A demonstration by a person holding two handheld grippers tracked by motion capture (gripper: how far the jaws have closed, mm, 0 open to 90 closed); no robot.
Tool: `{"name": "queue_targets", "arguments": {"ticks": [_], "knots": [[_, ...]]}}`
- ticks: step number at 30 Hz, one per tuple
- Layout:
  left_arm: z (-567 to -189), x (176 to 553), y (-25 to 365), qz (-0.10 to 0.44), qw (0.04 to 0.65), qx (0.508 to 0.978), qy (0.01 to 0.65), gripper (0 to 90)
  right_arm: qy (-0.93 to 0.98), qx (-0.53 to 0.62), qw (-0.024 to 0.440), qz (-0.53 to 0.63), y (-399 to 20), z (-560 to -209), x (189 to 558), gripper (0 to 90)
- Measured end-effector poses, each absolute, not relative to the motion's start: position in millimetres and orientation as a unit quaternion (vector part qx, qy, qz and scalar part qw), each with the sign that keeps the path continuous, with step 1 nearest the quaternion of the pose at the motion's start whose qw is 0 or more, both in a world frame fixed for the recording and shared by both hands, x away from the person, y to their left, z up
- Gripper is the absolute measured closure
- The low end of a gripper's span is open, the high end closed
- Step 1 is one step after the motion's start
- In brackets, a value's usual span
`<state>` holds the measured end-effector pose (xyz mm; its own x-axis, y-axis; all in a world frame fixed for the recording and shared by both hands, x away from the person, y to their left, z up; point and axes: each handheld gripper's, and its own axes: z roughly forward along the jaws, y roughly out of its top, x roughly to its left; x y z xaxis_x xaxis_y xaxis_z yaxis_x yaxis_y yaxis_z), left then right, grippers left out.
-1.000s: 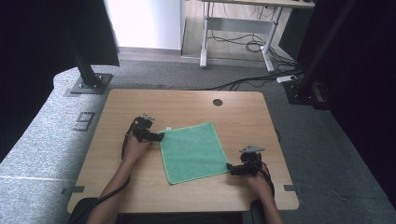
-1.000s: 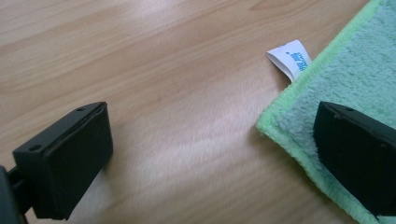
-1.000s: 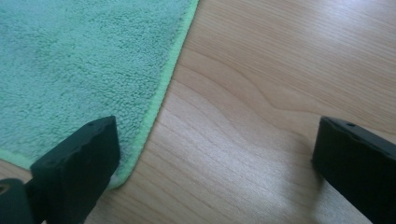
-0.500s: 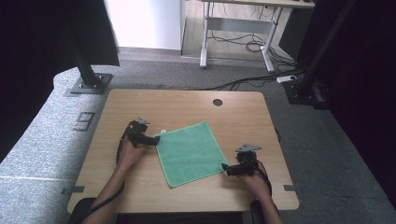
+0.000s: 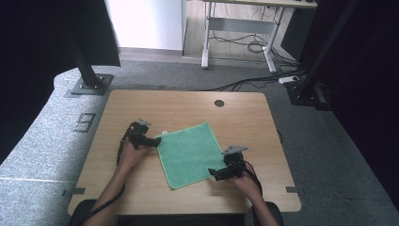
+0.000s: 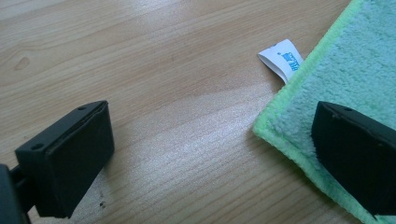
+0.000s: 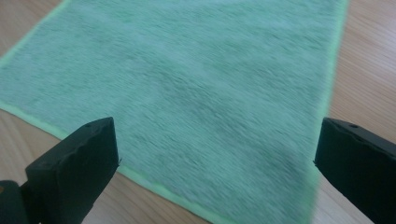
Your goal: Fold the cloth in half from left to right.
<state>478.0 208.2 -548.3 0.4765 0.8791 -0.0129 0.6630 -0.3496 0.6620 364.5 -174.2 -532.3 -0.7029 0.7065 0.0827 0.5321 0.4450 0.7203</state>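
Pale wood grain runs across the table (image 5: 141, 106), which stands on grey carpet with a white wall, a second desk's legs and loose cables beyond its far edge. On it a green cloth (image 5: 189, 153) lies spread flat in a single layer, turned slightly askew to the table's edges, a little near of centre.

At the cloth's far left corner sits the left gripper (image 5: 149, 140), its jaws wide apart; in the left gripper view one jaw hangs over bare wood and the other over the cloth's stitched corner (image 6: 268, 128), just near of a small white label (image 6: 281, 58) that pokes out from the hem. Nothing is clamped.

At the near right corner sits the right gripper (image 5: 220, 172), jaws likewise spread wide and straddling the corner with plush green between them, gripping nothing.

Judging by this, the work looks barely begun: the cloth shows no fold or lift, and both corners are lined up but not yet pinched. Closing, raising and folding all seem left to do.
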Motion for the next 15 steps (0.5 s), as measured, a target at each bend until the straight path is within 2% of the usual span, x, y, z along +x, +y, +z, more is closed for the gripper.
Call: {"name": "queue_targets", "arguments": {"ticks": [9,15], "knots": [[-548.3,478.3,208.3,0.175,0.306,0.804,0.479,0.3,0.859,0.323,0.094,0.387,-136.9,-526.6,360.4,0.0],[-548.4,478.8,208.4,0.175,0.307,0.804,0.478,0.2,0.875,0.285,0.059,0.386,-101.6,-526.2,355.3,0.0]]}}
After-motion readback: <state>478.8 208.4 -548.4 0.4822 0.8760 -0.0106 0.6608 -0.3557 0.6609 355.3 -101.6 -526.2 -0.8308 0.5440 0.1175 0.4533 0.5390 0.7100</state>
